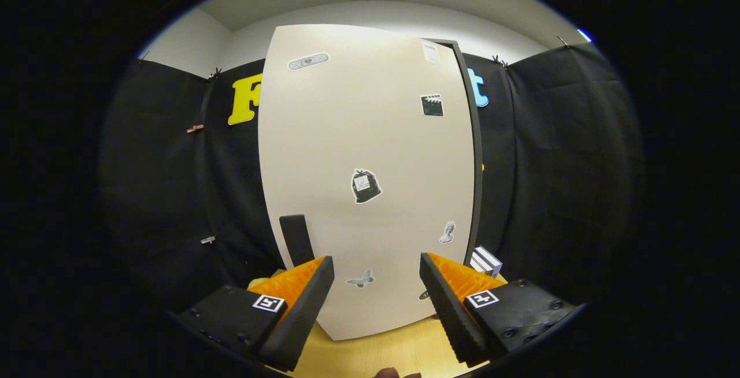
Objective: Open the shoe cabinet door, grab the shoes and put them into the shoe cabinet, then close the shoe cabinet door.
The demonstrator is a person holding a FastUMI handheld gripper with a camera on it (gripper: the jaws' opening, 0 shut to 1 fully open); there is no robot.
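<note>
The jaws [377, 285] stand wide apart with nothing held between them, their two fingers [300, 308] reaching up toward the pale shoe cabinet door [370, 152]. That door rises just ahead of the fingers and spans the gap between them, its lower edge dropping close to the light wooden bench [387, 349]. A dark upright handle [296, 239] sits on the door near its left edge, just above the tip of the left finger; whether finger and handle touch cannot be told.

Small stickers dot the door's face: a bag-shaped one [365, 185] at mid-height, a butterfly [361, 279] low down between the fingers, a clapperboard [432, 105] higher toward the right, a plaster-shaped one [308, 61] near the top left, and a small grey figure [447, 232] by the right edge. A dark cabinet edge [475, 152] shows along the door's right side. Beside the right finger, low behind it, stands a small striped box [485, 260]. Black cloth [555, 158] hangs behind everything.
</note>
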